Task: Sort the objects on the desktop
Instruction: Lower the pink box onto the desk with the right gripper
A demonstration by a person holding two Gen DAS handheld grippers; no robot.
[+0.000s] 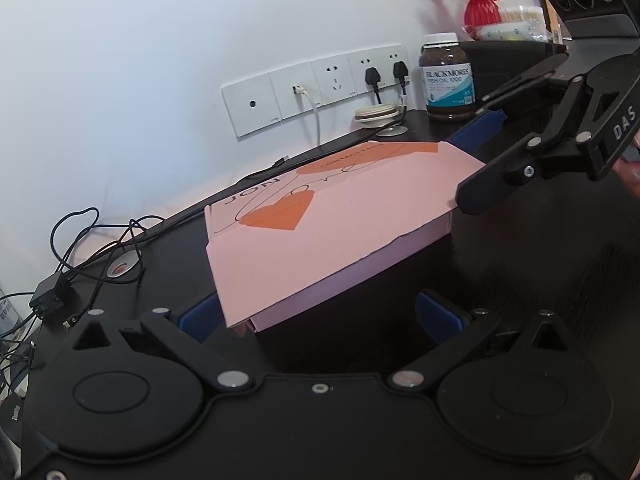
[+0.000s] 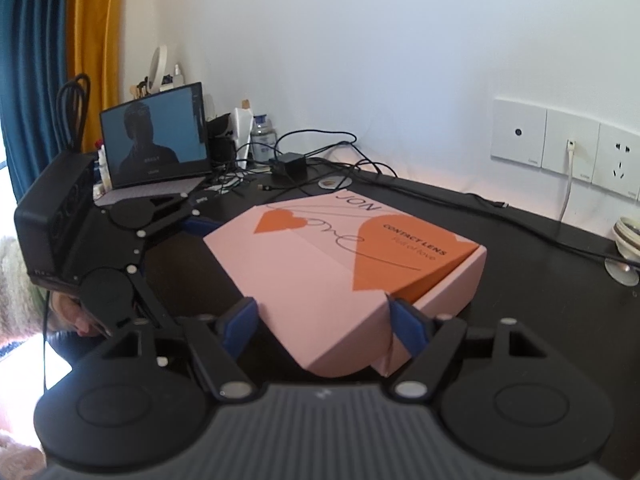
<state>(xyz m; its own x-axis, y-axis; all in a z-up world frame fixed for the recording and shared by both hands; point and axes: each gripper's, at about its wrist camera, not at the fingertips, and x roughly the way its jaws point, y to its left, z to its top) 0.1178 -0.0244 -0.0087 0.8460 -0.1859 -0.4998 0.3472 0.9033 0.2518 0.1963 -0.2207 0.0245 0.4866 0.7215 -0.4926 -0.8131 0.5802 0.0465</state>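
Two black two-finger grippers sit at opposite corners of a flat pink cardboard box with orange hearts (image 2: 344,268), which lies on the dark desk (image 1: 540,248). The right gripper (image 2: 324,322) points slightly downward, and its blue pads (image 2: 406,326) hug the near corner of the box, so it looks clamped on it. The left gripper (image 1: 320,316) comes in from the other side, also tilted down, jaws spread wide; one blue pad sits just beside the box corner, the other stands clear. A brown fish-oil bottle (image 1: 448,76) and a red vase with orange flowers (image 1: 482,8) stand by the wall.
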